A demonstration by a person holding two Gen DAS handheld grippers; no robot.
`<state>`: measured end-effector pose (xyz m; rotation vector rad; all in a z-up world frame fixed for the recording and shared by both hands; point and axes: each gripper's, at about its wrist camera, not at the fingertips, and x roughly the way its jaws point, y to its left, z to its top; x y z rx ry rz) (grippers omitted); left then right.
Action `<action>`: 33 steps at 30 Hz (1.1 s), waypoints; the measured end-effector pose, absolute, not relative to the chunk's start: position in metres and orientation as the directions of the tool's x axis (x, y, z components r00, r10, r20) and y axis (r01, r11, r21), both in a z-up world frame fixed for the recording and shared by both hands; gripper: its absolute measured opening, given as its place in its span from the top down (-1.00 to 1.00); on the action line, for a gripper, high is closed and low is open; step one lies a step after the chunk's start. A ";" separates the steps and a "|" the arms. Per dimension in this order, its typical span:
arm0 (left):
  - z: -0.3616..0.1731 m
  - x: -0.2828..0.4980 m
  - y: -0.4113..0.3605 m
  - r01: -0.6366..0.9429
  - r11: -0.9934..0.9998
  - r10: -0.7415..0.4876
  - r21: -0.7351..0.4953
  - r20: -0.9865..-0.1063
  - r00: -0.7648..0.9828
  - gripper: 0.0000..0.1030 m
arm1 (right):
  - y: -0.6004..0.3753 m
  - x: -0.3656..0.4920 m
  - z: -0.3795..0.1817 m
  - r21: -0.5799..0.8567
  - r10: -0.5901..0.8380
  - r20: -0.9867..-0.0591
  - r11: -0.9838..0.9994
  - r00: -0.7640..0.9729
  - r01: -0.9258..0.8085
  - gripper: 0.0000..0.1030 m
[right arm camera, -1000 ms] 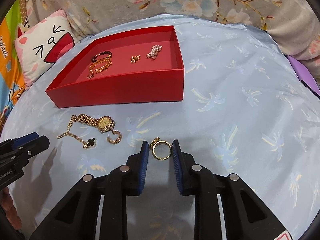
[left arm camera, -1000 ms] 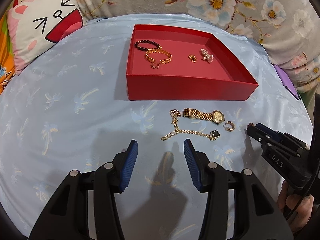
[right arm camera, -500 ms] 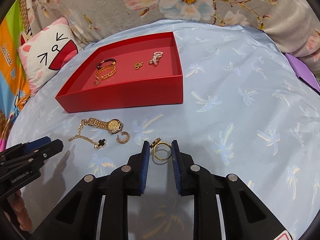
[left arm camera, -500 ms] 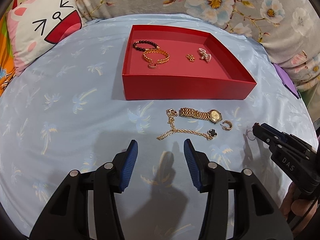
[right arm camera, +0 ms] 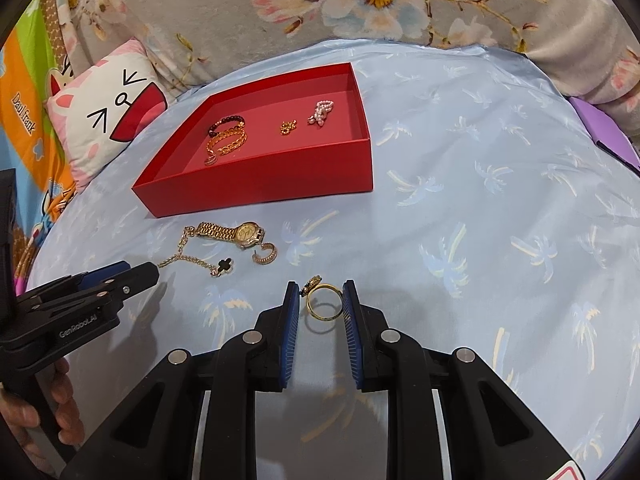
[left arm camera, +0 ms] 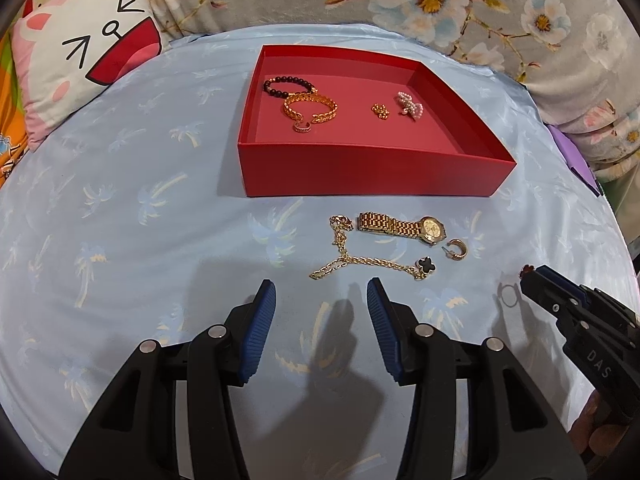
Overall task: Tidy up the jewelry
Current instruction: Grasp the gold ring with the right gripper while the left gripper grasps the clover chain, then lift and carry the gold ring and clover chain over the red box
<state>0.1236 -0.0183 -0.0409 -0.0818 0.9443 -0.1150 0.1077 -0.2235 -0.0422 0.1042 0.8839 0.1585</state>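
A gold ring (right arm camera: 323, 303) sits pinched between the blue pads of the right claw (right arm camera: 322, 300), nearly closed on it above the blue bedsheet (right arm camera: 500, 200). Its hoop faces the camera, ornament up-left. The left claw (left arm camera: 321, 312) hangs wide open, empty.

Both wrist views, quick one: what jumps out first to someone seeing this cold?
The red tray dominates mid-frame on the pale blue palm-print cloth, with bracelets and small pieces inside. Loose in front of it lie a gold watch, a chain with black clover charm and a hoop earring. In the right wrist view, the right gripper pinches a gold ring; the left gripper sits open.
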 end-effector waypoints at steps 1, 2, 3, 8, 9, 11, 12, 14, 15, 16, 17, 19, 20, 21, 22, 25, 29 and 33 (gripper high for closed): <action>-0.042 0.125 -0.019 0.064 0.991 -0.132 -0.117 -0.804 0.580 0.12 | -0.223 0.107 -0.043 0.159 0.182 -0.761 0.983 0.623 -0.094 0.60; -0.043 0.126 -0.020 0.068 0.991 -0.133 -0.115 -0.803 0.581 0.13 | -0.224 0.107 -0.043 0.162 0.186 -0.760 0.982 0.622 -0.095 0.60; -0.045 0.127 -0.020 0.070 0.991 -0.134 -0.115 -0.804 0.580 0.13 | -0.223 0.107 -0.043 0.163 0.187 -0.761 0.982 0.622 -0.095 0.60; -0.052 0.136 -0.023 0.080 0.989 -0.146 -0.122 -0.807 0.573 0.36 | -0.224 0.108 -0.042 0.169 0.192 -0.758 0.981 0.623 -0.097 0.60; -0.052 0.137 -0.024 0.087 0.990 -0.143 -0.114 -0.803 0.579 0.38 | -0.224 0.108 -0.041 0.171 0.193 -0.758 0.981 0.623 -0.096 0.60; -0.053 0.140 -0.028 0.095 0.991 -0.135 -0.098 -0.798 0.588 0.45 | -0.224 0.108 -0.042 0.171 0.192 -0.758 0.981 0.624 -0.095 0.60; -0.054 0.141 -0.029 0.097 0.991 -0.130 -0.089 -0.796 0.591 0.49 | -0.224 0.108 -0.042 0.171 0.192 -0.758 0.981 0.624 -0.094 0.60; -0.054 0.143 -0.032 0.107 0.991 -0.131 -0.084 -0.792 0.596 0.67 | -0.224 0.108 -0.042 0.173 0.192 -0.758 0.981 0.623 -0.091 0.60; -0.054 0.144 -0.032 0.108 0.991 -0.132 -0.084 -0.790 0.598 0.70 | -0.225 0.109 -0.041 0.175 0.192 -0.759 0.980 0.623 -0.089 0.60; -0.055 0.144 -0.033 0.111 0.991 -0.131 -0.079 -0.789 0.600 0.78 | -0.225 0.109 -0.041 0.177 0.193 -0.759 0.980 0.622 -0.088 0.60; -0.055 0.145 -0.033 0.117 0.990 -0.134 -0.080 -0.789 0.600 0.89 | -0.225 0.110 -0.041 0.178 0.193 -0.759 0.980 0.622 -0.087 0.60; -0.055 0.145 -0.034 0.129 0.987 -0.153 -0.095 -0.792 0.591 0.97 | -0.225 0.110 -0.042 0.180 0.194 -0.760 0.980 0.620 -0.085 0.60; -0.054 0.145 -0.034 0.133 0.985 -0.164 -0.106 -0.793 0.587 0.99 | -0.225 0.110 -0.042 0.180 0.193 -0.760 0.980 0.620 -0.085 0.60; -0.054 0.145 -0.035 0.137 0.984 -0.170 -0.111 -0.794 0.584 1.00 | -0.226 0.111 -0.042 0.180 0.193 -0.761 0.980 0.620 -0.084 0.60; -0.053 0.144 -0.036 0.142 0.983 -0.175 -0.112 -0.793 0.584 1.00 | -0.225 0.110 -0.041 0.181 0.194 -0.760 0.980 0.620 -0.085 0.60; -0.047 0.140 -0.038 0.152 0.982 -0.183 -0.114 -0.786 0.590 1.00 | -0.225 0.109 -0.040 0.178 0.192 -0.758 0.980 0.623 -0.086 0.60; -0.034 0.130 -0.039 0.158 0.980 -0.192 -0.120 -0.772 0.606 1.00 | -0.223 0.104 -0.033 0.177 0.193 -0.749 0.980 0.634 -0.091 0.60; -0.016 0.119 -0.039 0.169 0.978 -0.204 -0.125 -0.754 0.625 1.00 | -0.220 0.096 -0.022 0.174 0.200 -0.733 0.979 0.650 -0.104 0.60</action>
